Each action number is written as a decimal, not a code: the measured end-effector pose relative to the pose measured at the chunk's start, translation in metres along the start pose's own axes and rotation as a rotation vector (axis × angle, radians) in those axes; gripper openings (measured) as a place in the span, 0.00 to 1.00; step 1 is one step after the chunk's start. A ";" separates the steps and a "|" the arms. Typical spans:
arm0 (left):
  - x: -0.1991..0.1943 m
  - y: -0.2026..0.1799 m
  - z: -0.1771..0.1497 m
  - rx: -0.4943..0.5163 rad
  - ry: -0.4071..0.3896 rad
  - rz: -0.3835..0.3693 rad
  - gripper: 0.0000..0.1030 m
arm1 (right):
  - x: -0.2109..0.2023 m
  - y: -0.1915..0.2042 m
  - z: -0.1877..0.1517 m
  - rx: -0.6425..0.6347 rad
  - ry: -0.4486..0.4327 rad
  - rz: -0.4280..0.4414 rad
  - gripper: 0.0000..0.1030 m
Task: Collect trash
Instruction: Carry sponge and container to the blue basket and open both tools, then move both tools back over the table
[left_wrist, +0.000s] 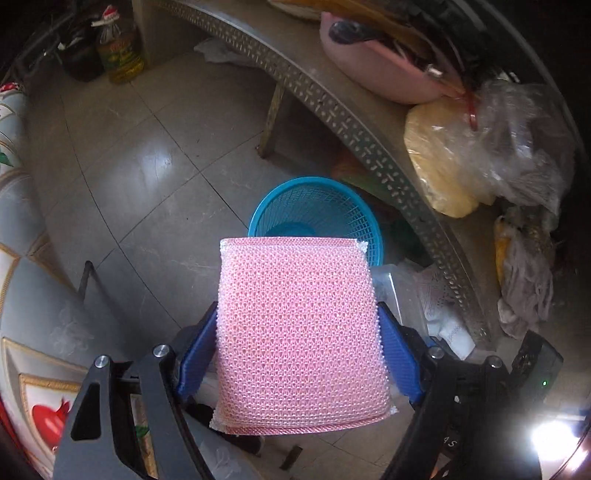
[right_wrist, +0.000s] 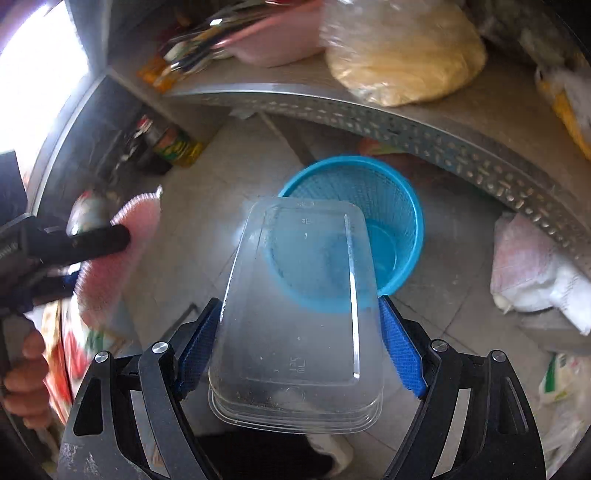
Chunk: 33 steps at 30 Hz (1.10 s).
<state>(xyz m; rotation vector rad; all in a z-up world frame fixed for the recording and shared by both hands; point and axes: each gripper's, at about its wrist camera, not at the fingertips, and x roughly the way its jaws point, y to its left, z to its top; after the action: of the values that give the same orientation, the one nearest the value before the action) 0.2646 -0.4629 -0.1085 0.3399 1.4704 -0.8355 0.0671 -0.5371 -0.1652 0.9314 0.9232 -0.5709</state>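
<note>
The left gripper (left_wrist: 299, 350) is clamping a pink mesh sponge (left_wrist: 301, 332) across its width, the sponge's long axis running toward twelve o'clock. The right gripper (right_wrist: 301, 339) is pinching a clear plastic container (right_wrist: 299, 317) the same way, long axis pointing ahead. The blue mesh bin (right_wrist: 354, 232) is sitting on the floor at roughly one o'clock from the container, partly beneath it; from the left it is peeking out at twelve. The right looks nearer, though the fisheye is blurring things.
</note>
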 end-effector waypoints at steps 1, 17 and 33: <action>0.009 0.001 0.009 -0.031 0.006 -0.005 0.77 | 0.008 -0.001 0.006 0.020 -0.013 -0.007 0.76; -0.010 -0.009 0.026 0.014 -0.138 -0.073 0.90 | 0.036 -0.022 0.007 0.064 -0.183 -0.079 0.85; -0.160 0.020 -0.116 0.203 -0.321 0.061 0.90 | -0.094 0.037 -0.067 -0.227 -0.372 -0.128 0.91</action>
<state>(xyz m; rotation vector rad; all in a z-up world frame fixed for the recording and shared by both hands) 0.2110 -0.3260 0.0245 0.3810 1.0752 -0.9452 0.0198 -0.4575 -0.0870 0.5405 0.6959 -0.7047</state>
